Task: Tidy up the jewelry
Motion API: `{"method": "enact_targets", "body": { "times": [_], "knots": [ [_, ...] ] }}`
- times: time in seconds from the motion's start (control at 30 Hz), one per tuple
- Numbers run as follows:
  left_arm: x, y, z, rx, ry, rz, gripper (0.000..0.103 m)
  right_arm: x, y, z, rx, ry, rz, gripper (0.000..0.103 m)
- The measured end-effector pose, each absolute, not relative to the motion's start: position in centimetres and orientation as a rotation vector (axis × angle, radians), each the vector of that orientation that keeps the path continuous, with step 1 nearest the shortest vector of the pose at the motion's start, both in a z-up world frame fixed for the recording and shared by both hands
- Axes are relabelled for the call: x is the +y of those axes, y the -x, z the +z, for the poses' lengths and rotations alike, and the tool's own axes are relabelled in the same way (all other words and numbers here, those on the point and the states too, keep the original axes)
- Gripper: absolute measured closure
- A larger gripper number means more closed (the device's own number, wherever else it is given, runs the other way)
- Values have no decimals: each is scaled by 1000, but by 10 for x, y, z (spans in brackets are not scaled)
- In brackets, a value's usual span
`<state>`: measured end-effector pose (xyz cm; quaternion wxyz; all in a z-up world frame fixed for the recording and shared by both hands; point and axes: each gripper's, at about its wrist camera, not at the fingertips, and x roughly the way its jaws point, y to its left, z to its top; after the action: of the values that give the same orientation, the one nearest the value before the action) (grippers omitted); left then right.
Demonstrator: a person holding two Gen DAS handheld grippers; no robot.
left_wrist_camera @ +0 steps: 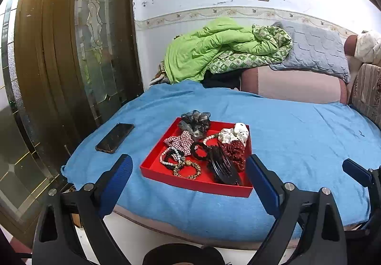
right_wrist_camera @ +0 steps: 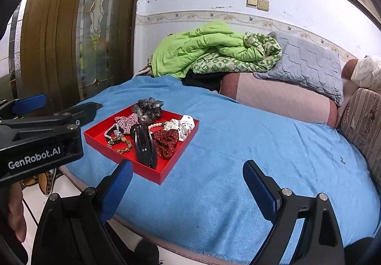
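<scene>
A red tray sits on the blue cloth. It holds a grey scrunchie, a checked scrunchie, a white dotted scrunchie, a dark red dotted scrunchie, a pearl bracelet, a gold-black bracelet and a black hair claw. My left gripper is open and empty just before the tray's near edge. My right gripper is open and empty over the cloth, right of the tray.
A black phone lies on the cloth left of the tray. A wooden glass door stands at the left. A green quilt and a grey pillow are piled behind. A patterned cushion is at the right.
</scene>
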<state>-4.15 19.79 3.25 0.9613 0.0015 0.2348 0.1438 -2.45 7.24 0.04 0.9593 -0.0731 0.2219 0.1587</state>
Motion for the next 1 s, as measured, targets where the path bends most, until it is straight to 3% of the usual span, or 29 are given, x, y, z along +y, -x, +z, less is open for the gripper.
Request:
{"method": "enact_targets", "body": {
  "times": [1.0],
  "knots": [
    [209, 37, 27, 513, 45, 212, 7, 78, 23, -6, 463, 165, 337, 7]
  ]
}}
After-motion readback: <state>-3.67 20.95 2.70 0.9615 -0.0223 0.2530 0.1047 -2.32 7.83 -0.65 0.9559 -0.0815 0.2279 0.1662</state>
